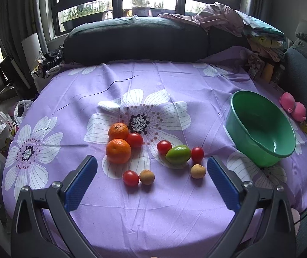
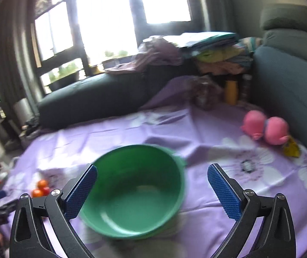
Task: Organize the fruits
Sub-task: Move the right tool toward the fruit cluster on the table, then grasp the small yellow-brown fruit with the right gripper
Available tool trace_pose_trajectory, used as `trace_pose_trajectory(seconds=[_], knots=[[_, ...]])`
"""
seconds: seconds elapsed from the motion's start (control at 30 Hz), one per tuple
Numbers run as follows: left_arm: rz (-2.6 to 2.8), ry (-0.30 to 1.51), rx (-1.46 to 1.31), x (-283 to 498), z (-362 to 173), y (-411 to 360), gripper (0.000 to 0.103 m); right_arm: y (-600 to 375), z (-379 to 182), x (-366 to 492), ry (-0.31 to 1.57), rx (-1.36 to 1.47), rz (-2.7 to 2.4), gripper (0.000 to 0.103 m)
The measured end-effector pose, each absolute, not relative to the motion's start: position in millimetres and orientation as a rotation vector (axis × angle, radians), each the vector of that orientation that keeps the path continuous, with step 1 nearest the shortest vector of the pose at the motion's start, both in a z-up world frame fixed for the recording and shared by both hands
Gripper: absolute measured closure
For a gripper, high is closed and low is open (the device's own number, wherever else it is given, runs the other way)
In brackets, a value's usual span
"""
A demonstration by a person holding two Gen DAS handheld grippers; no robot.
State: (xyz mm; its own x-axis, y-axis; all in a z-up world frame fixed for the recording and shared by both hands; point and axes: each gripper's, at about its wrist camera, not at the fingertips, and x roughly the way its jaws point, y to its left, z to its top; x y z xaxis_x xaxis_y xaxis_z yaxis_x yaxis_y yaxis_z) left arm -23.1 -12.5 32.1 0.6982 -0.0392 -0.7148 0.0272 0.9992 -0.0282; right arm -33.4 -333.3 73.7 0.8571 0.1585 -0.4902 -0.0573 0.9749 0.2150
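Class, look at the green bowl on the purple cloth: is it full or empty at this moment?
Empty. The green bowl shows only its bare inside in both views, and every fruit, such as the oranges, lies on the purple cloth outside it.

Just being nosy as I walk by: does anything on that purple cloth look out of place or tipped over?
Yes, the pink toy near the sofa doesn't belong among fruit. The green bowl seems tilted in the left view, though the fisheye may exaggerate that. Nothing looks spilled or damaged.

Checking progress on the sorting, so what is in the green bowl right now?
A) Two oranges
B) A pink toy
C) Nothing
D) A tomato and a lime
C: the bowl shows only its bare inside in both views, while the oranges, tomatoes and green fruit lie on the cloth.
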Motion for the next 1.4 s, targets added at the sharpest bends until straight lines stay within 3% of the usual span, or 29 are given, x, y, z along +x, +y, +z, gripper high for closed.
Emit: trace_pose_trajectory(seconds=[0.47,1.0,1.3,1.4], knots=[[-0.090,0.858,-0.197,-34,9,40,0.001,-161,31,-64,0.706,-0.050,0.664,0.000],[-0.037,0.858,-0.091,-25,3,45,0.001,-150,-5,-43,0.871,-0.035,0.632,0.002],[-0.082,0.864,-0.073,-10,-2,36,0.001,-144,-21,-31,0.924,-0.079,0.620,0.017],[-0.102,0.872,-0.076,-4,-4,34,0.002,-143,-25,-26,0.941,-0.078,0.617,0.017]])
